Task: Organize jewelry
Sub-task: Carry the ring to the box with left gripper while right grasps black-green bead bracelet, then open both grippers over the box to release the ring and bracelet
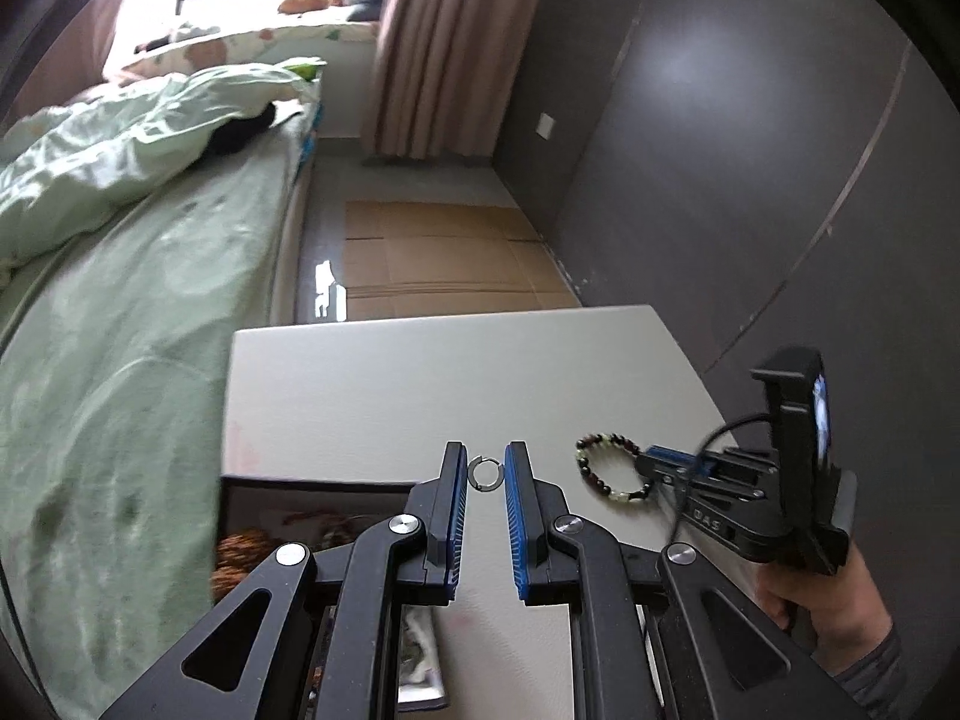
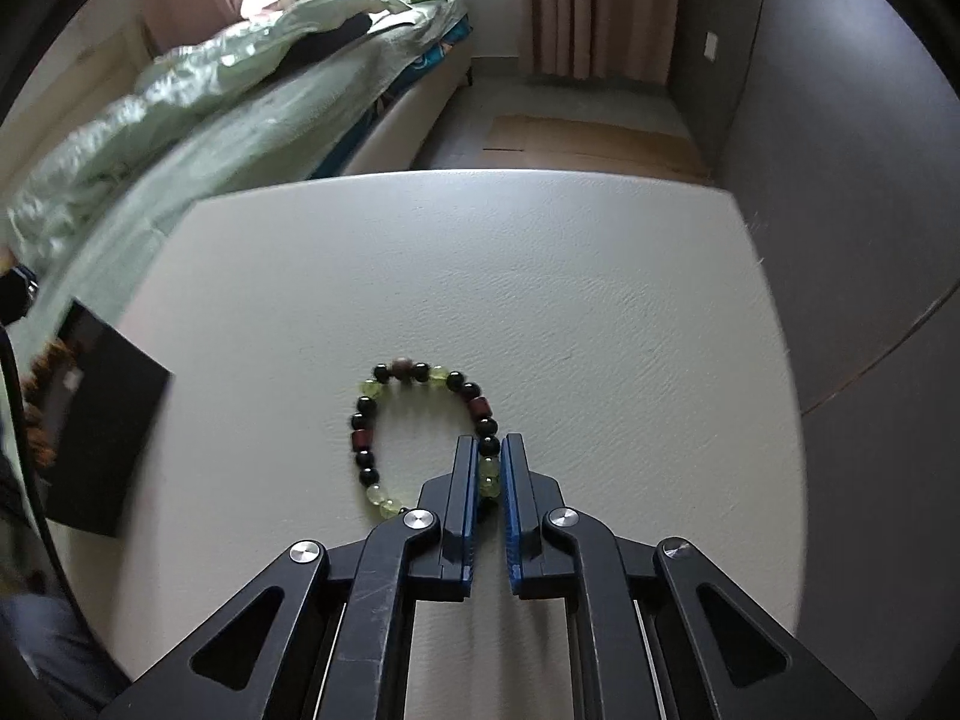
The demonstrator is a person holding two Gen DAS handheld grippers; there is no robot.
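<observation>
Right tongs [image 2: 487, 468] clamp your bead bracelet's [image 2: 420, 438] near-right side; its loop lies on the counter [image 2: 600, 300], away from the box [image 2: 90, 420]. Left tongs [image 1: 486, 474] pinch a small ring [image 1: 485, 473], above the box.

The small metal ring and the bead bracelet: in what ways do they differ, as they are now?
The small metal ring is plain, grey and tiny; the bead bracelet is a much larger loop of black, green and dark red beads. The ring is off the table, pinched between the left gripper's pads; the bracelet lies on the white table, its near side clamped by the right gripper. Both are closed loops, each held by one gripper.
</observation>
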